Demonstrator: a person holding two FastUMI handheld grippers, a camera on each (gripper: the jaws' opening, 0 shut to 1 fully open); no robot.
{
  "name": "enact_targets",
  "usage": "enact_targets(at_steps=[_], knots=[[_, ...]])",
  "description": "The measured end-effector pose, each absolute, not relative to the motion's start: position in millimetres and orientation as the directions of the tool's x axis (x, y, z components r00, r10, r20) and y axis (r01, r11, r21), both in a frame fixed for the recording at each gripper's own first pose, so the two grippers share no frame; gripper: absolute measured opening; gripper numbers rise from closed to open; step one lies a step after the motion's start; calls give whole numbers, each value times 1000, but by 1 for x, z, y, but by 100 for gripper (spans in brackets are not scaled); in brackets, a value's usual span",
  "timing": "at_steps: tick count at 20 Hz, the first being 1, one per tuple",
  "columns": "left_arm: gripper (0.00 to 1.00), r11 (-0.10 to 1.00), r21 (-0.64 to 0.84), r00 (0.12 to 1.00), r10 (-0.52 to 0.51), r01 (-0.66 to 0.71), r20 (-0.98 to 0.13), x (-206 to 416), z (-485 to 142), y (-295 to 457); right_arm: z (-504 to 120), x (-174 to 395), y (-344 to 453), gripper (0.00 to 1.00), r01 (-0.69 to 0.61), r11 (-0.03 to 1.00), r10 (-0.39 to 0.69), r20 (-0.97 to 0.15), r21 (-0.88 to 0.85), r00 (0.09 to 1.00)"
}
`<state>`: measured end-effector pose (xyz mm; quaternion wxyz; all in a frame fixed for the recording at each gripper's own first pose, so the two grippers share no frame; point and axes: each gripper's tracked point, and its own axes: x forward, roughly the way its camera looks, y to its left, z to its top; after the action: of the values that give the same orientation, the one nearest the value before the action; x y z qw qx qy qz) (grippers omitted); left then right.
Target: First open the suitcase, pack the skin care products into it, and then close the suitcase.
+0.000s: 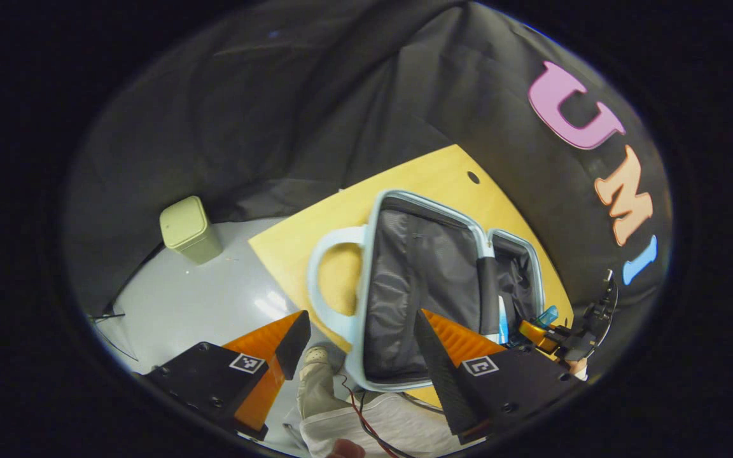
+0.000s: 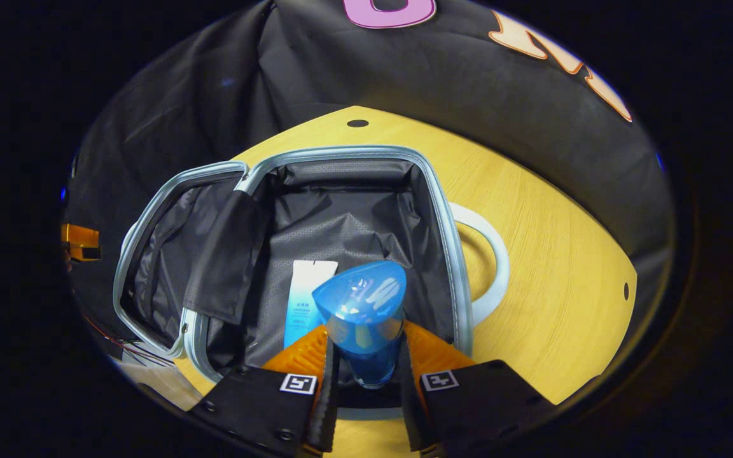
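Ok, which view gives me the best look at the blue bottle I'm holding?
The right gripper view: the blue bottle sits close, clamped between the right gripper fingers above the open suitcase. The left gripper view catches just its blue tip, far off.

Both views above open suitcase (image 1: 430, 286)

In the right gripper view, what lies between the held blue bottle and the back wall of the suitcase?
In the right gripper view, the white tube and bare grey lining lie between the blue bottle and the suitcase back wall.
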<state>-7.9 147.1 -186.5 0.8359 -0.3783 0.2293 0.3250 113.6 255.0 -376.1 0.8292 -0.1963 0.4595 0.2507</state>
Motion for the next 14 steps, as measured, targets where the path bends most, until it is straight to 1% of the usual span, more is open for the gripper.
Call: enact_targets(at_steps=[1, 3, 6, 7, 8, 9, 11, 12, 13, 14], knots=[[96, 490, -488, 679, 371, -723, -634, -18, -188, 150, -380, 117, 256, 42, -588, 802, 226, -860, -103, 458], [96, 469, -496, 672, 372, -731, -640, -35, -189, 158, -388, 122, 259, 43, -585, 802, 204, -862, -125, 464], [96, 448, -509, 670, 361, -735, -649, -40, -187, 166, -403, 118, 260, 46, -588, 796, 167, -884, -140, 436], [96, 445, -514, 671, 355, -733, -650, -38, -183, 169, -408, 115, 261, 51, -590, 796, 160, -893, -135, 420], [96, 443, -520, 675, 349, -730, -651, -37, -183, 173, -409, 112, 263, 48, -588, 799, 162, -898, -125, 410], [96, 438, -528, 678, 339, -727, -652, -36, -183, 177, -411, 113, 267, 50, -585, 802, 168, -896, -119, 411], [96, 431, -547, 687, 313, -718, -655, -31, -186, 182, -402, 114, 275, 67, -575, 813, 203, -885, -87, 420], [92, 431, -555, 693, 302, -712, -655, -21, -194, 181, -397, 116, 276, 75, -560, 825, 213, -879, -73, 427], [96, 430, -563, 698, 288, -706, -655, -16, -198, 182, -393, 118, 277, 83, -544, 837, 223, -874, -54, 431], [96, 431, -573, 705, 270, -697, -655, -10, -203, 182, -387, 121, 277, 92, -527, 849, 232, -867, -41, 442]])
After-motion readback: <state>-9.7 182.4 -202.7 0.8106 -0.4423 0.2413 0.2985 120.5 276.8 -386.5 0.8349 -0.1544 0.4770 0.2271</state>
